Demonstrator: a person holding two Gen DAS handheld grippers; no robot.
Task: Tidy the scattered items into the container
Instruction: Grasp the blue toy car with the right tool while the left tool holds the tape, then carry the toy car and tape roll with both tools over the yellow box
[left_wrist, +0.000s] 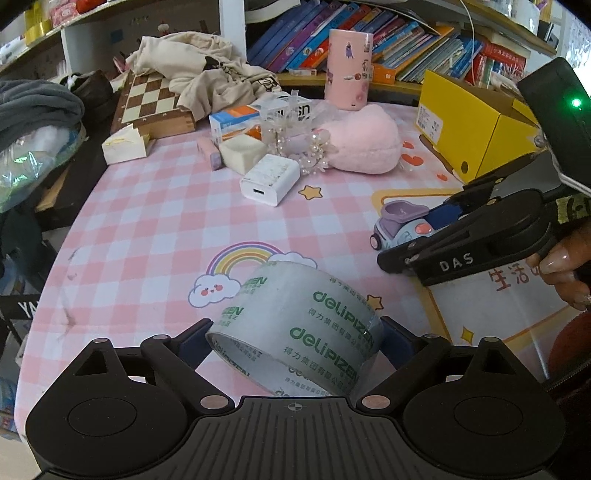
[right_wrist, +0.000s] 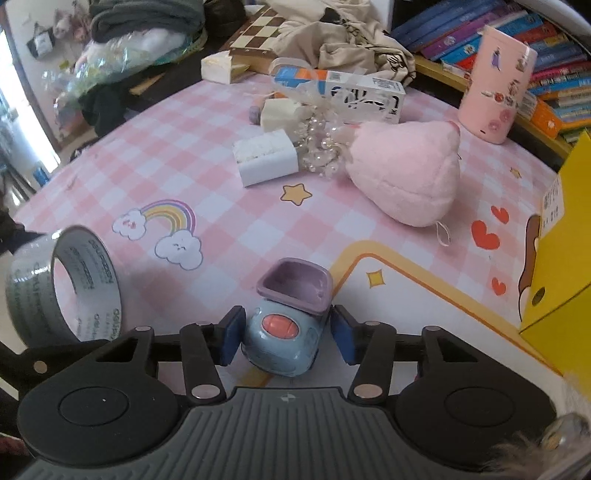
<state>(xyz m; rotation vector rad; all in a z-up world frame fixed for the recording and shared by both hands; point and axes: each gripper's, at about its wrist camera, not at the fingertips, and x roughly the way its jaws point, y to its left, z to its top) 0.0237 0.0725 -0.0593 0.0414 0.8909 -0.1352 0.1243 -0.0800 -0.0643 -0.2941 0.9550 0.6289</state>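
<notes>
So both grippers are loaded up at once here, which is where I'd get nervous. The left gripper (left_wrist: 293, 338) is clamped on the tape (left_wrist: 295, 332), pads on the two flat faces of the roll, and it sits tilted between them, lifted off the mat (left_wrist: 155, 221) as far as I can judge. The right gripper (right_wrist: 288, 338) has its pads either side of the toy car (right_wrist: 284, 328); the left pad looks tight on it, but I think there's a sliver of daylight at the right one, so I can't tell if it's actually pinched yet. The car's wheels look like they're on the mat

Stuff that could bite:

- the tape is smooth plastic and held skewed, so it could swivel or slide out on the way over
- the car is rounded and glossy, and it's got wheels. A half-grip could just squirt it forward or let it roll off toward the plush (right_wrist: 410, 173)
- the yellow box (right_wrist: 565, 251) sits off to the right, near the right hand. If both go for it together the two grippers are already close and could knock each other
- swinging low could clip the charger (left_wrist: 269, 179) or that tangle of beads (left_wrist: 314, 155)

I'd do one drop at a time
</notes>
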